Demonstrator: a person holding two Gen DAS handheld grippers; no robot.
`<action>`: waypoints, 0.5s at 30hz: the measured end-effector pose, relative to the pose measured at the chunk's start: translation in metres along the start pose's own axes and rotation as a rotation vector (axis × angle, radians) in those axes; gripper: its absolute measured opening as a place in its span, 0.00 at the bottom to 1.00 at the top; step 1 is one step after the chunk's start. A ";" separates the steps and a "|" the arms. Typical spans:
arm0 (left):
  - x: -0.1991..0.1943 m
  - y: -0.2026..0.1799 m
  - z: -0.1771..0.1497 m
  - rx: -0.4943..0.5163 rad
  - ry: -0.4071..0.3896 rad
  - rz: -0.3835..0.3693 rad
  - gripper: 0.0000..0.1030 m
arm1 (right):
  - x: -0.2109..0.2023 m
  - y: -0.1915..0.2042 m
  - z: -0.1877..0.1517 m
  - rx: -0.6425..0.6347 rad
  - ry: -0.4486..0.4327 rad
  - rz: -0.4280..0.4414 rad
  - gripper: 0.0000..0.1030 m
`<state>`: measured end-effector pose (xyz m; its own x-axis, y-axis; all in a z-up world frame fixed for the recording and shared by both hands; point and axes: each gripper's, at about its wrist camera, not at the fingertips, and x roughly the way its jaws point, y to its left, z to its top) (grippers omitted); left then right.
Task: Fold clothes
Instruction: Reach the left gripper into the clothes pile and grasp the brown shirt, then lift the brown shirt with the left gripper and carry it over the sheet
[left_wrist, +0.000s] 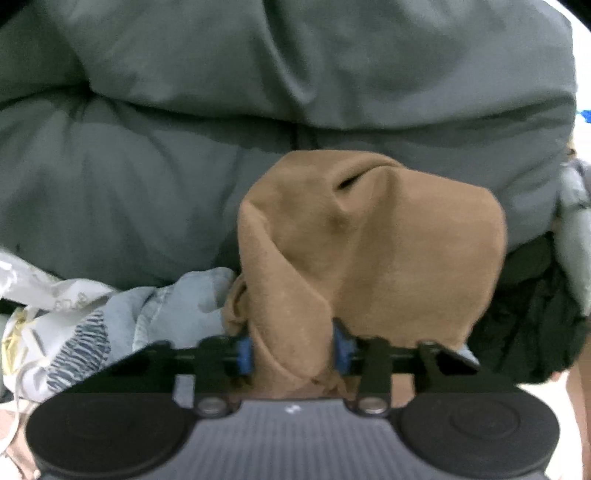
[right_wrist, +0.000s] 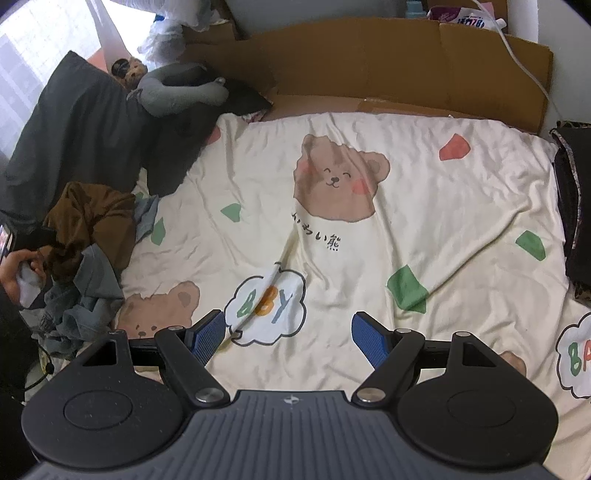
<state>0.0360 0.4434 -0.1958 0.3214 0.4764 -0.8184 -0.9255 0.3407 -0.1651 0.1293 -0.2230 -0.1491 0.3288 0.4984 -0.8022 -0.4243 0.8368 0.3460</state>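
Looking down our left wrist camera, we've got the left gripper (left_wrist: 291, 350) clamped on a bunched fold of the tan garment (left_wrist: 369, 243). Its blue pads (left_wrist: 243, 356) press in from both sides, and the cloth fills the gap between them and balloons upward through the middle of the frame. Behind it, a big grey duvet (left_wrist: 258, 92) fills the whole upper half. At lower left sits a pale blue and white patterned piece of clothing (left_wrist: 110, 325), right up against the tan one, and at lower right there's a crumpled black garment (left_wrist: 532, 317).

Over on our right wrist camera, the right gripper (right_wrist: 288, 338) has its fingers spread wide with nothing between them, hanging above the cream bear-print sheet (right_wrist: 369, 258), near a cloud print in the lower middle. The clothes pile (right_wrist: 85, 258) sits at the left edge of that frame, the brown-tan piece on top with blue-grey stuff under it, and a hand (right_wrist: 14, 273) shows at the far left beside it. A dark blanket (right_wrist: 81, 140) lies in the upper left with a grey plush toy (right_wrist: 177, 88) resting on it, and flattened cardboard (right_wrist: 369, 59) runs along the top edge of the bed.
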 end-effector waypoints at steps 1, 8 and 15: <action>-0.005 -0.002 -0.001 0.016 -0.004 -0.018 0.31 | -0.001 -0.001 0.001 0.004 -0.006 0.000 0.78; -0.044 -0.030 -0.010 0.077 -0.020 -0.175 0.26 | -0.004 -0.003 0.007 0.031 -0.051 0.001 0.78; -0.085 -0.084 -0.042 0.203 -0.018 -0.336 0.24 | -0.007 0.012 0.013 0.022 -0.108 0.064 0.78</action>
<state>0.0785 0.3406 -0.1355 0.6051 0.3242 -0.7272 -0.7101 0.6328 -0.3087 0.1323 -0.2137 -0.1328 0.3911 0.5714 -0.7215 -0.4291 0.8067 0.4063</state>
